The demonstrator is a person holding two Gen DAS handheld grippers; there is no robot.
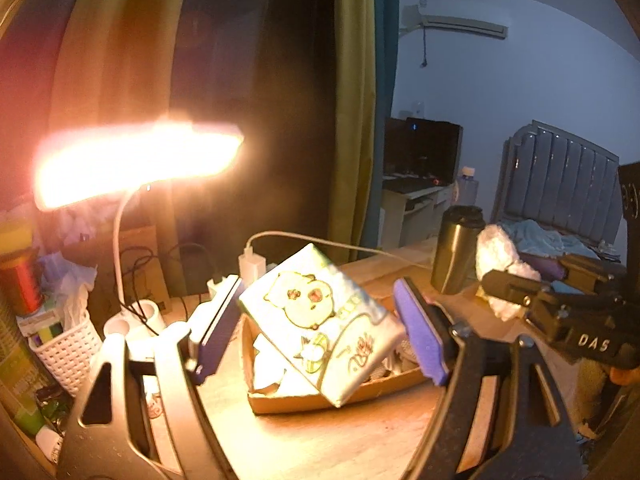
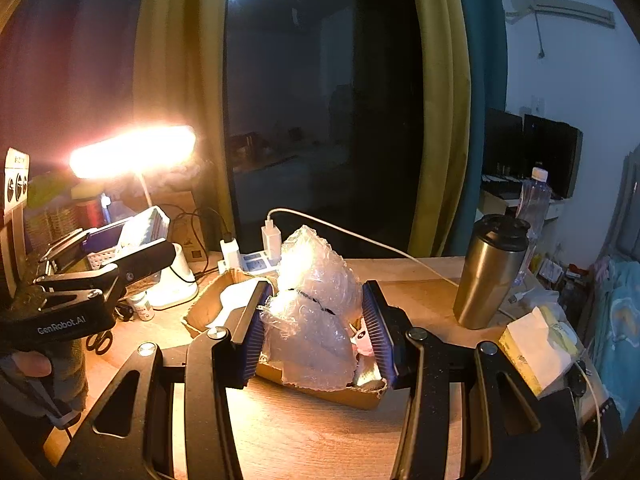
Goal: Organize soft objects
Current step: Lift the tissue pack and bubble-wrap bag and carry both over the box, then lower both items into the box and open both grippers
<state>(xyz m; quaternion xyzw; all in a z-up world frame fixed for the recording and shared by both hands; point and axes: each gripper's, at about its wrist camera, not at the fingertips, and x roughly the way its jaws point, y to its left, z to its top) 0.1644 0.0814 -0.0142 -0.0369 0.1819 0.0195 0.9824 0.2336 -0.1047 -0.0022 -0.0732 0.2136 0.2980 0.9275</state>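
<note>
Left gripper (image 1: 320, 320): jaws clamp a tissue pack (image 1: 320, 328), printed with a cartoon animal, held tilted above the cardboard box (image 1: 340, 398) on the wooden desk (image 1: 320, 440). Right gripper (image 2: 316, 324): pads pinch a crumpled wad of bubble wrap (image 2: 316, 312) over the same box (image 2: 332, 394), which already holds white soft items. A lit desk lamp (image 2: 132, 152) stands at left, a steel tumbler (image 2: 490, 272) at right, a power strip (image 2: 256, 262) with chargers behind the box.
</note>
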